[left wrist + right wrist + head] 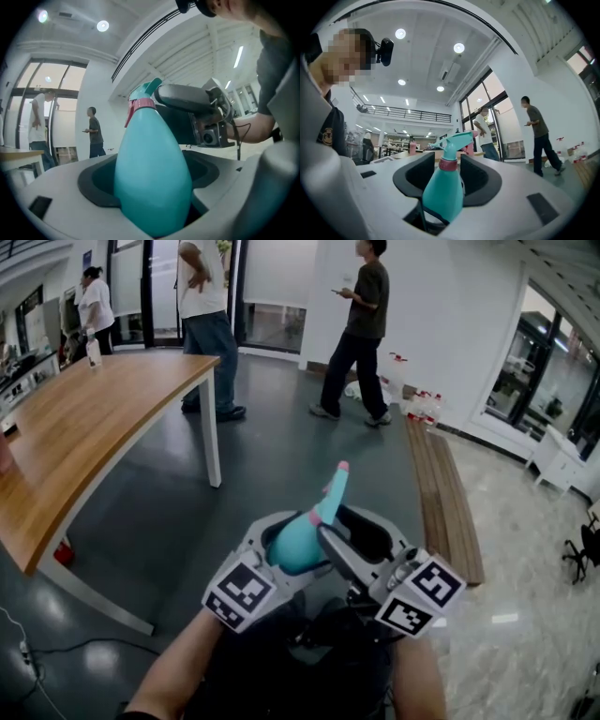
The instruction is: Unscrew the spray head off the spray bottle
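Plainly, the job is unfinished. The teal plastic spray head point(335, 491) with its pink nozzle tip still sits on the teal pear-shaped plastic spray bottle point(295, 545). No view shows whether the thread has been loosened at all.

Head view: the bottle is held in the air in front of the person, tilted away with its head uppermost. The white-shelled left gripper point(284, 529) wraps the bottle's belly from the left. The dark-jawed right gripper point(361, 542) comes in just right of the bottle, up by its neck. A long wooden table point(103, 418) stands well to the left of the bottle.

Left gripper view: the bottle's fat body point(152, 178) fills the space between this gripper's two jaws, which pinch it on both flanks. One dark jaw of the right gripper lies just right of the bottle's head, slightly above the pink collar point(142, 104).

Right gripper view: the bottle point(443, 197) stands between this gripper's jaws, its collar point(447, 164) about level with the dark pads. The jaws stand spread, with a sliver of gap on each side of the collar, so I judge that nothing is gripped here.

What is left is to close on the collar or head, twist it off the neck and lift it clear.
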